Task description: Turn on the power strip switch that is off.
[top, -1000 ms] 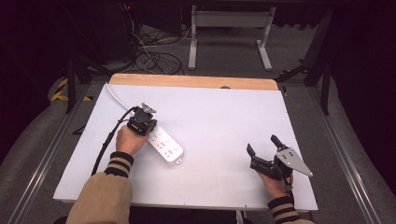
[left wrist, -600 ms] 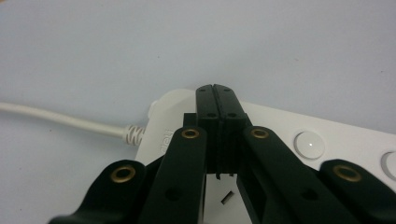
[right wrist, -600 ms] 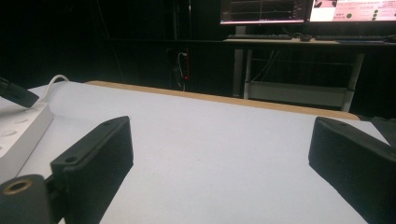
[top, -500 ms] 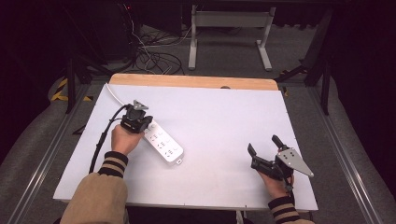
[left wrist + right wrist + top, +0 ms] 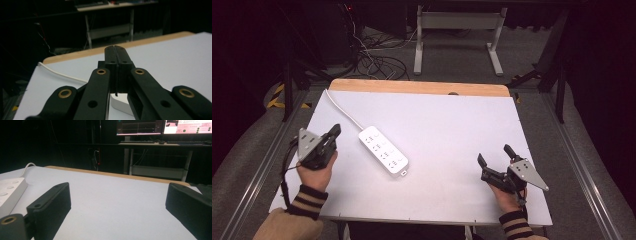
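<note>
Power strip (image 5: pixel 383 156) lies free mid-worktop; left gripper (image 5: pixel 333 134) jaws pressed together beside it, right gripper (image 5: pixel 493 157) jaws spread, idle.

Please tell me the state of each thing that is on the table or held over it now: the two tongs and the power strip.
Left tongs: shut, holding nothing, beside the strip and apart from it.
Right tongs: open, holding nothing, near the table's right front corner.
Power strip: flat on the table, sockets up, nothing plugged in, lying diagonally.
White cord: runs from the strip off the table's far left corner.
</note>
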### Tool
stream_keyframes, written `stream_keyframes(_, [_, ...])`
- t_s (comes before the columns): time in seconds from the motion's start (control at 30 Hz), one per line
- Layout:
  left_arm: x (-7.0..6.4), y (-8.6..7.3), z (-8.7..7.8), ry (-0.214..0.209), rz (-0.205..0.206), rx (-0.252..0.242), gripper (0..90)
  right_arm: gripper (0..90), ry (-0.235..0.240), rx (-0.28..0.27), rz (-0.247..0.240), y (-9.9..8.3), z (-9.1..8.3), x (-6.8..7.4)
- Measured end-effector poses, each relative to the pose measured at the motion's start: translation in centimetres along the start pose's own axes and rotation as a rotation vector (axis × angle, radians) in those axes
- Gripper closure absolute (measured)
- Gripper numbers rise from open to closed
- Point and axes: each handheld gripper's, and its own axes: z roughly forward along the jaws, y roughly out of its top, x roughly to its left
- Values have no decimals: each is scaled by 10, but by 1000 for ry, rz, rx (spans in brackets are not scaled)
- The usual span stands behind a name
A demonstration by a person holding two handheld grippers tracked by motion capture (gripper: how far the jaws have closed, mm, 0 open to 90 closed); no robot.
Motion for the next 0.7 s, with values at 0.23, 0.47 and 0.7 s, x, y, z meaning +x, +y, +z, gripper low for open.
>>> stream_keyframes(0.23, [-2, -4, -37, 60, 29, -106, 880, 67, 4, -8, 1, 1, 2, 0])
stream_keyframes(0.47, [-2, -10, -31, 51, 28, -77, 854, 68, 8, -8, -2, 0, 4, 1])
stream_keyframes(0.7, [-2, -16, -20, 100, 33, -145, 196, 66, 1, -10, 2, 1, 1, 1])
